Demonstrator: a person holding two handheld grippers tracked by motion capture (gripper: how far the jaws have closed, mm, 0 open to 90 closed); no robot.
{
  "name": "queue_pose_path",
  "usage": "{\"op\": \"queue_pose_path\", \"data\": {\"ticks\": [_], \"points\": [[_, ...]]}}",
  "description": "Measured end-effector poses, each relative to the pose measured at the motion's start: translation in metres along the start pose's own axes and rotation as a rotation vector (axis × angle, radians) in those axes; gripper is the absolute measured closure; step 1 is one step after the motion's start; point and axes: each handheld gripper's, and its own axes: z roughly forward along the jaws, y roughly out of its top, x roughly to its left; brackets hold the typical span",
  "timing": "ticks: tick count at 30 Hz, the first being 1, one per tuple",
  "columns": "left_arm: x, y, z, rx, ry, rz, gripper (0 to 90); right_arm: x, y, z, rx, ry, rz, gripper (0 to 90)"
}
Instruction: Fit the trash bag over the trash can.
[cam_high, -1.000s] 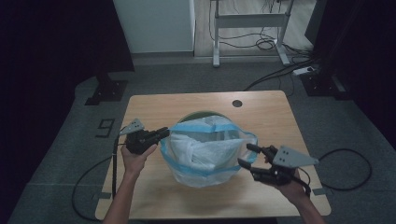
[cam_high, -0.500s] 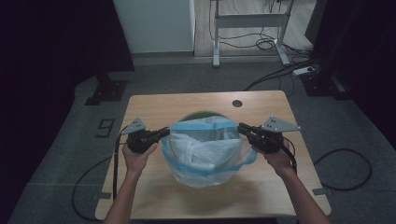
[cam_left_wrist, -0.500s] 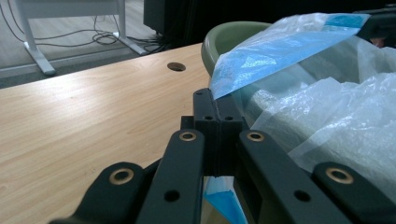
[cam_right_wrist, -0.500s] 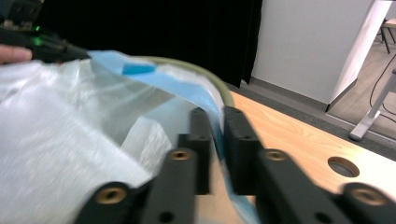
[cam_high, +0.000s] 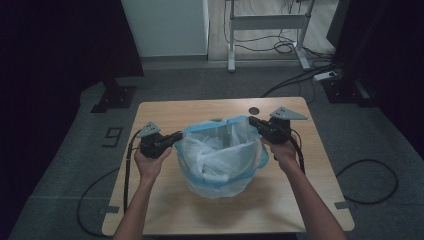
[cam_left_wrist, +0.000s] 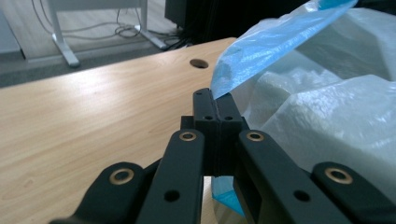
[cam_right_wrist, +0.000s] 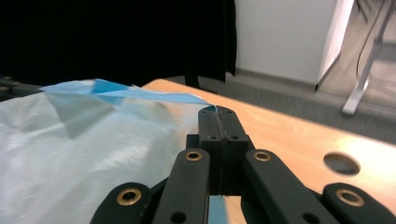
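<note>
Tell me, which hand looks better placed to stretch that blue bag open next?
Neither clearly: the left gripper and right gripper each pinch the blue bag rim on opposite sides, so both could pull apart.

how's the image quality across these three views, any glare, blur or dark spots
High view: dim, both side edges nearly black, the bag the brightest thing. Left gripper view: bright glare across the table, the jaws sharp, the floor behind them soft. Right gripper view: black backdrop at upper left, the near jaw links a little soft.
</note>
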Motion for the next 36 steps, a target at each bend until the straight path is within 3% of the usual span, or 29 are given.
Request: {"op": "queue_pose_path", "data": {"ticks": [8, 13, 18, 22, 26, 28, 29, 30, 33, 36], "points": [[0.005, -0.005, 0.016, 0.049, -0.005, -0.027, 89.8, -0.014, -0.026, 0.026, 0.066, -0.004, 0.079, 89.0], [0.006, -0.009, 0.028, 0.1, -0.012, -0.046, 89.8, -0.013, -0.037, 0.037, 0.121, 0.002, 0.086, 88.9], [0.005, -0.018, 0.032, 0.146, -0.013, -0.055, 89.7, -0.013, -0.046, 0.037, 0.155, -0.008, 0.09, 89.0], [0.006, -0.026, 0.031, 0.155, -0.017, -0.064, 89.7, -0.017, -0.055, 0.033, 0.173, -0.019, 0.104, 89.0], [0.005, -0.029, 0.028, 0.15, -0.02, -0.062, 89.7, -0.022, -0.062, 0.027, 0.162, -0.024, 0.124, 88.7], [0.005, -0.029, 0.028, 0.145, -0.018, -0.06, 89.7, -0.023, -0.063, 0.024, 0.155, -0.029, 0.129, 85.2], [0.005, -0.028, 0.027, 0.141, -0.019, -0.06, 89.7, -0.023, -0.061, 0.02, 0.128, -0.052, 0.131, 76.8], [0.005, -0.027, 0.025, 0.134, -0.019, -0.06, 89.7, -0.024, -0.055, 0.009, 0.081, -0.082, 0.132, 69.6], [0.005, -0.025, 0.022, 0.122, -0.021, -0.061, 89.7, -0.021, -0.046, -0.011, 0.029, -0.101, 0.12, 62.2], [0.006, -0.024, 0.02, 0.116, -0.019, -0.065, 89.7, -0.013, -0.036, -0.034, -0.011, -0.083, 0.091, 58.3]]}}
